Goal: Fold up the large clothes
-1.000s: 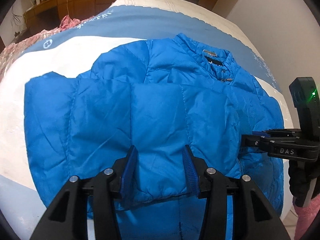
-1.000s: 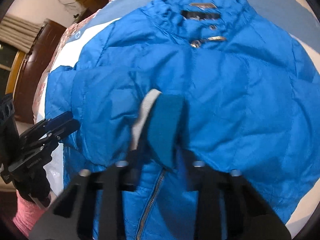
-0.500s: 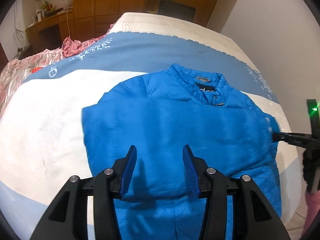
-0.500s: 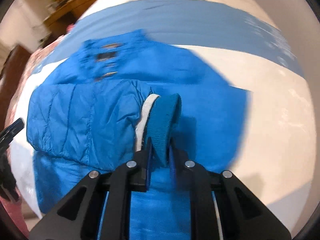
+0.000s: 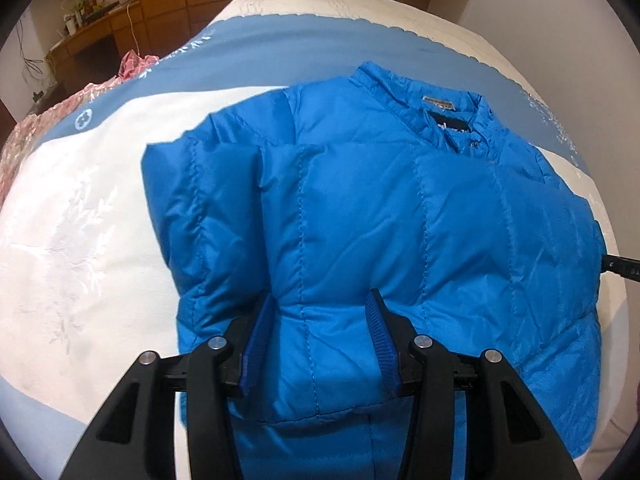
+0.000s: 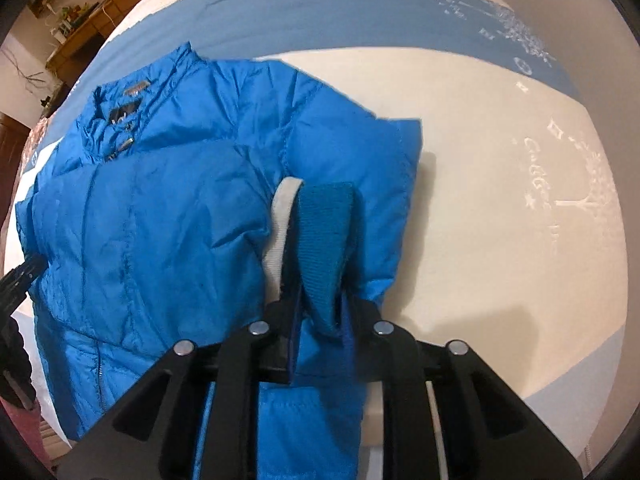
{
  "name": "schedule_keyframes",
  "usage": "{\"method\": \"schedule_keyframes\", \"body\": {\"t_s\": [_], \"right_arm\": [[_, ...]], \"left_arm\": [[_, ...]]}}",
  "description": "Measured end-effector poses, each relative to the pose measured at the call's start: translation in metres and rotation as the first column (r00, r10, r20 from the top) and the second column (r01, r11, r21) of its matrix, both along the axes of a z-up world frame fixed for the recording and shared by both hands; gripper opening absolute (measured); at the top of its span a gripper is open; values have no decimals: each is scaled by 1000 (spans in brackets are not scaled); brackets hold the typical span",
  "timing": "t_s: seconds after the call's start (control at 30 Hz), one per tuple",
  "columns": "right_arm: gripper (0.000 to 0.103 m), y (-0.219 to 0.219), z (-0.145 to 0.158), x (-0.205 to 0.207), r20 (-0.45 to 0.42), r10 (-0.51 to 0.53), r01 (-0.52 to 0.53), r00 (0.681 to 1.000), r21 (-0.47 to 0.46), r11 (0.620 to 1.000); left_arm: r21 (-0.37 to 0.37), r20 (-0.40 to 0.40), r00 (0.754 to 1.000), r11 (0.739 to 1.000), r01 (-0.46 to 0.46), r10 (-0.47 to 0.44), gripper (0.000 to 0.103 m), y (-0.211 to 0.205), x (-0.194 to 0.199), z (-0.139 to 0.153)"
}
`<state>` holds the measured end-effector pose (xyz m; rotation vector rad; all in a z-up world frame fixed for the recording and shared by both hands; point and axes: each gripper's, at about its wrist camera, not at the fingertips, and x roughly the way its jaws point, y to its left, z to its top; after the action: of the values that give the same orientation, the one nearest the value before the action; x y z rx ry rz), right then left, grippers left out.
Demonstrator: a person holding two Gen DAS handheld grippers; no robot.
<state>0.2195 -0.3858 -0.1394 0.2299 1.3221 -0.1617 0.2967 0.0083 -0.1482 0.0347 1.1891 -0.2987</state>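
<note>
A bright blue puffer jacket (image 5: 400, 220) lies collar-away on the bed, with a sleeve folded across its front. My left gripper (image 5: 322, 308) is open and points down onto the jacket's near part, where a puffy fold bulges up between its fingers. In the right wrist view the jacket (image 6: 160, 220) fills the left half. The sleeve's teal knitted cuff (image 6: 326, 240), lined in white, stands between the jaws of my right gripper (image 6: 320, 312). Those jaws are opening, and a dark gap shows beside the cuff. The right gripper's tip (image 5: 624, 270) pokes in at the jacket's right edge.
The bed (image 5: 80, 240) has a white and blue cover with bare cloth on both sides of the jacket. Pink clothes (image 5: 132, 66) lie at its far left edge. Wooden cabinets and a desk (image 5: 100, 28) stand behind. A pale wall (image 5: 560, 0) runs along the right.
My right gripper has carried the cuff from over the jacket's middle to its right side, and its jaws have parted a little. The left gripper lifted away, then came down onto the jacket.
</note>
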Motion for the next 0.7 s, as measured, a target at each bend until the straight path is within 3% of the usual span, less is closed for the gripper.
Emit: {"method": "schedule_keyframes", "body": {"t_s": [0.1, 0.2, 0.3, 0.43, 0.6, 0.7], "right_arm": [[24, 2, 35, -4, 97, 6, -7, 995, 12, 1000], [24, 25, 45, 9, 116, 81, -84, 990, 20, 996], [23, 46, 28, 29, 79, 128, -129, 989, 14, 991], [23, 52, -4, 48, 19, 100, -101, 995, 38, 994], [18, 42, -32, 61, 7, 56, -56, 998, 84, 995], [18, 44, -33, 63, 7, 61, -61, 998, 71, 996]], "left_arm": [[-12, 64, 998, 1000, 8, -7, 49, 1, -3, 25], [-8, 91, 996, 1000, 12, -11, 49, -8, 7, 34], [16, 76, 997, 1000, 14, -15, 49, -22, 20, 23], [49, 54, 998, 999, 13, -15, 49, -27, 32, 4], [3, 30, 1000, 1000, 7, -7, 52, -21, 40, -9], [-5, 23, 1000, 1000, -11, 11, 52, -20, 41, -10]]}}
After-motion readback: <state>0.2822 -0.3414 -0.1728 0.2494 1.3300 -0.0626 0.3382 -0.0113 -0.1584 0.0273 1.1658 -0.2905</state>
